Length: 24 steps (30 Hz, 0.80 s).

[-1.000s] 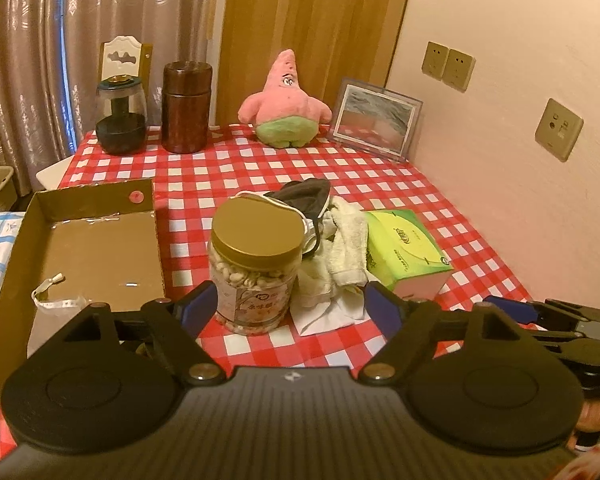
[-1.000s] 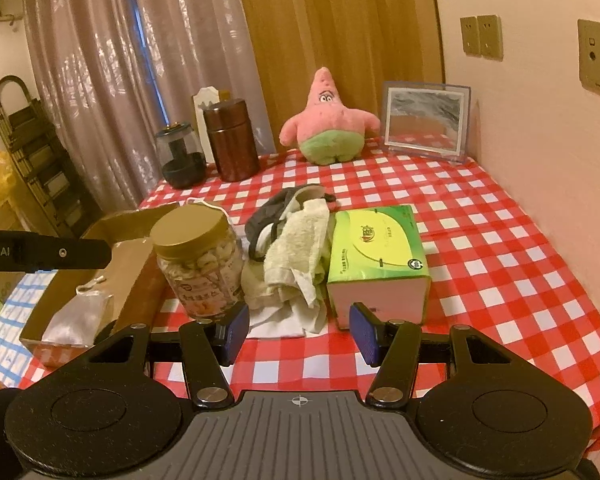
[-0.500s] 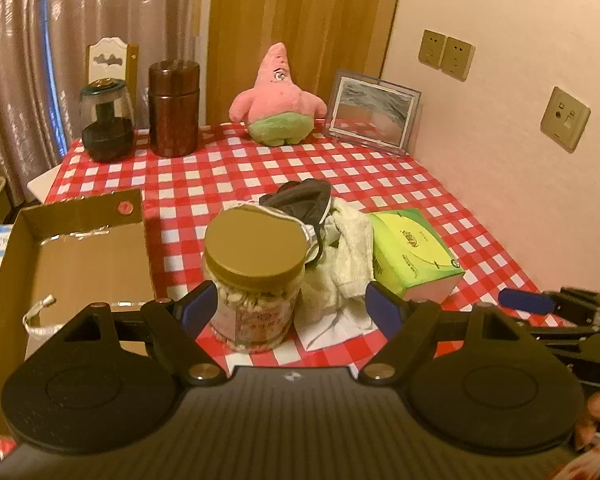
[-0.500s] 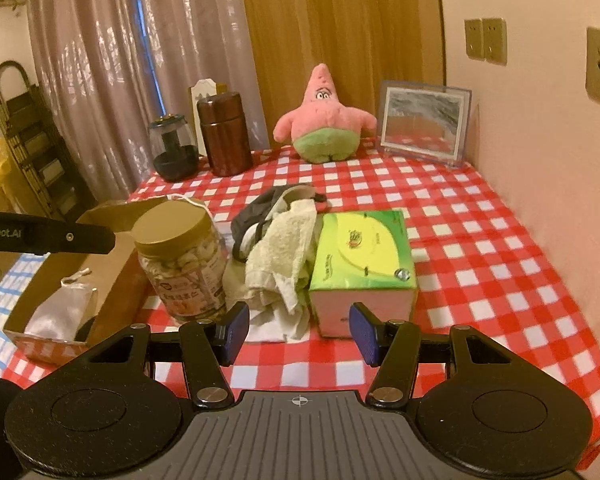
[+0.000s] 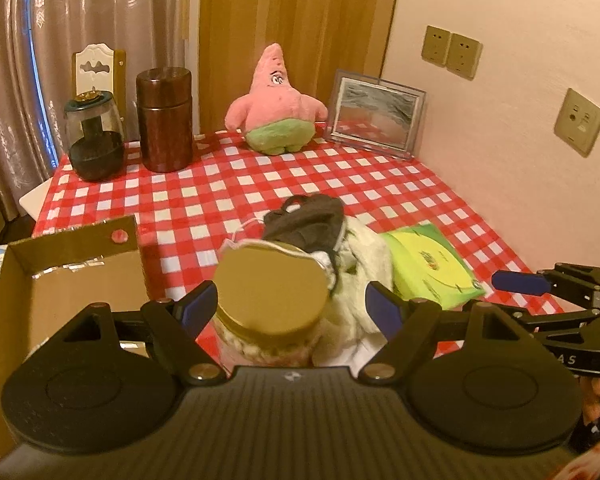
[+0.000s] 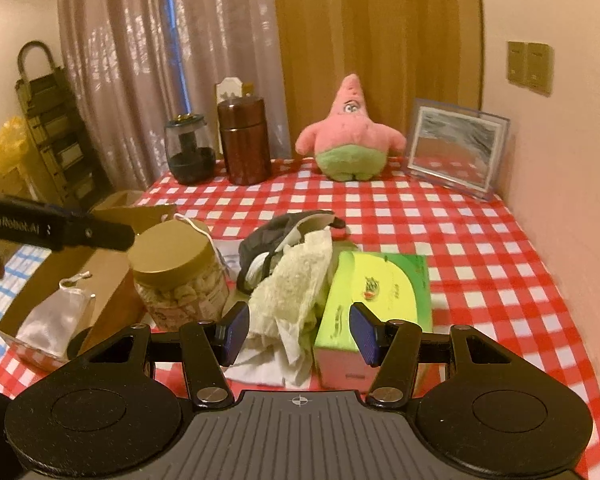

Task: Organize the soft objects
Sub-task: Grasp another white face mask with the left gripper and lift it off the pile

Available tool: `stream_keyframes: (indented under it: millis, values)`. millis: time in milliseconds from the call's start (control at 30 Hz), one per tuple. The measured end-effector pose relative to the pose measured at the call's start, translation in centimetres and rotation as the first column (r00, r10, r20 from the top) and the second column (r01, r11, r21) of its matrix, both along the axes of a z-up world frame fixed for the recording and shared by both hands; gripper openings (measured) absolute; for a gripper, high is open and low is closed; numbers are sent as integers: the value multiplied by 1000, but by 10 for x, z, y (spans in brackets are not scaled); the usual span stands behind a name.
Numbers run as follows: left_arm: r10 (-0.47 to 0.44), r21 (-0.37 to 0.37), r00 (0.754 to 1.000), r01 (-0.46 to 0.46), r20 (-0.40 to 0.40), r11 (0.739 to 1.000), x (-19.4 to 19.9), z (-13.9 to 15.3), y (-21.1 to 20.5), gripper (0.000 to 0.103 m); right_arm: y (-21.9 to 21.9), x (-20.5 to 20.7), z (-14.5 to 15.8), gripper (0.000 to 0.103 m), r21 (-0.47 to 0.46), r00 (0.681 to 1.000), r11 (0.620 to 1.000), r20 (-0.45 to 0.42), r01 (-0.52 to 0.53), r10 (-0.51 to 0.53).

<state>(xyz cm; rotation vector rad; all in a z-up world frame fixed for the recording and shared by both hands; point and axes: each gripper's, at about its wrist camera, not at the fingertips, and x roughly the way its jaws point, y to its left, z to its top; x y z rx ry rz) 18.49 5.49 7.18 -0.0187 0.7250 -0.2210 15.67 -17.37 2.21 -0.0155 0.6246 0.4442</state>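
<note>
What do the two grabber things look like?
Both are black plastic. The left gripper and right gripper each have a ribbed grey body, two round black discs, silver screws, and fingers tipped with blue pads. White lettering runs along the left one's side.

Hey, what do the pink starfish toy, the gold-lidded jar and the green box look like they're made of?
Pink starfish toy: plush fabric, with a fuzzy matte surface. Gold-lidded jar: clear body, probably plastic, since its contents show through; the smooth gold lid could be metal or plastic. Green box: printed cardboard with crisp folded edges.
</note>
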Motion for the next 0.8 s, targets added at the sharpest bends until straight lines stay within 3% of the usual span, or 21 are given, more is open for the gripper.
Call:
stream_keyframes:
  millis: [133, 300, 400, 500, 600, 700, 800]
  values:
    - [-10, 34, 1000, 9, 26, 999, 19, 7, 17, 79, 6, 26, -8, 56, -33, 999, 998, 17, -46, 47]
    - [-70, 170, 997, 64, 31, 983, 46, 6, 39, 76, 5, 56, -17, 56, -27, 997, 997, 7, -74, 74]
    - [-107, 237, 994, 106, -10, 966, 65, -7, 52, 72, 4, 69, -20, 56, -29, 997, 997, 5, -74, 75]
    - [-97, 195, 992, 110, -75, 975, 84, -20, 68, 71, 3, 77, -25, 56, -49, 997, 996, -2, -72, 72]
    - [-79, 31, 980, 86, -181, 996, 107, -30, 87, 70, 5, 84, -30, 56, -71, 996, 993, -19, -90, 89]
    - [-70, -101, 960, 44, -272, 994, 135, -37, 101, 66, 9, 92, -32, 56, -90, 993, 989, -25, -117, 115]
    - [-79, -120, 943, 42, -324, 992, 159, -42, 101, 60, 14, 100, -32, 56, -121, 990, 982, -19, -143, 141]
